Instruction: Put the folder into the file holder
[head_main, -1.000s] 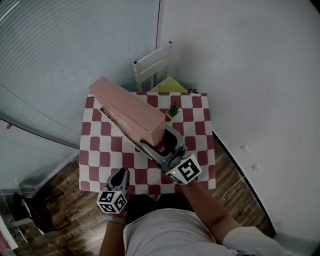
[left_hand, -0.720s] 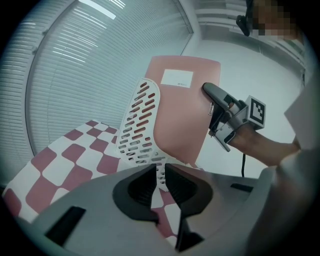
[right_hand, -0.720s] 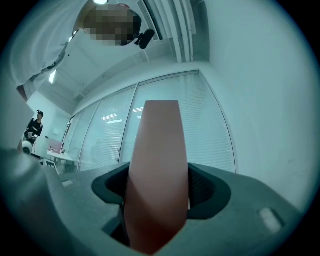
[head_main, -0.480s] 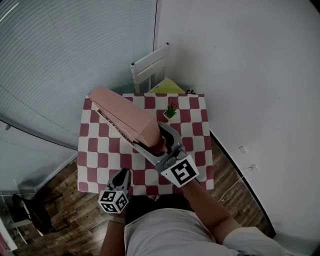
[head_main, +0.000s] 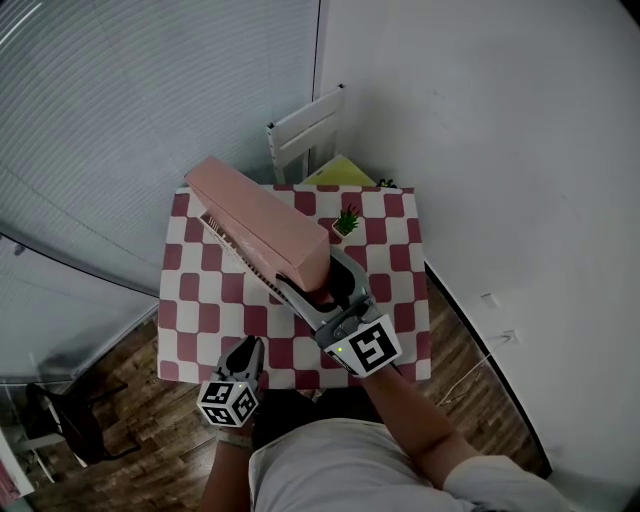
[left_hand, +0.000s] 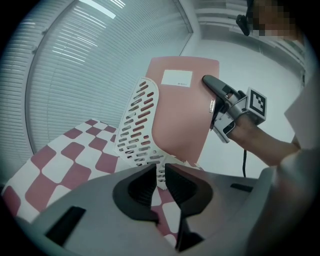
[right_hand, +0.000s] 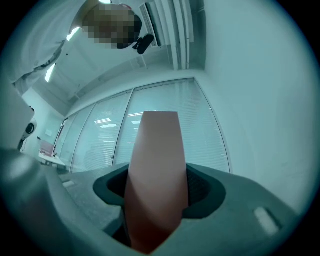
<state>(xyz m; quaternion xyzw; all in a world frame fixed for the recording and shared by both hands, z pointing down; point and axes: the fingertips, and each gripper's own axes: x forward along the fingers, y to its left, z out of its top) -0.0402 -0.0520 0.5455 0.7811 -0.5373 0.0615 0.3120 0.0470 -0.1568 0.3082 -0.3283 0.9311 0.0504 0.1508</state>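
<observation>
**The folder was held over the file holder by the right claw.**
The folder (head_main: 258, 222) was pinched at its near end by the right claw (head_main: 312, 282), its jaws just closed tighter. Its length ran far-left above the file holder (left_hand: 137, 125). The left claw (head_main: 244, 348), pressed together and empty, was farther off.

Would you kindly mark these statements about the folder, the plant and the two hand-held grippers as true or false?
1. The right hand-held gripper is empty. False: the pink folder sits between its jaws, which have just been closing on it.
2. The left hand-held gripper has its jaws together. True.
3. The small potted plant stands on the floor. False: it stands on the checked table.
4. The file holder is white and perforated. True.
</observation>
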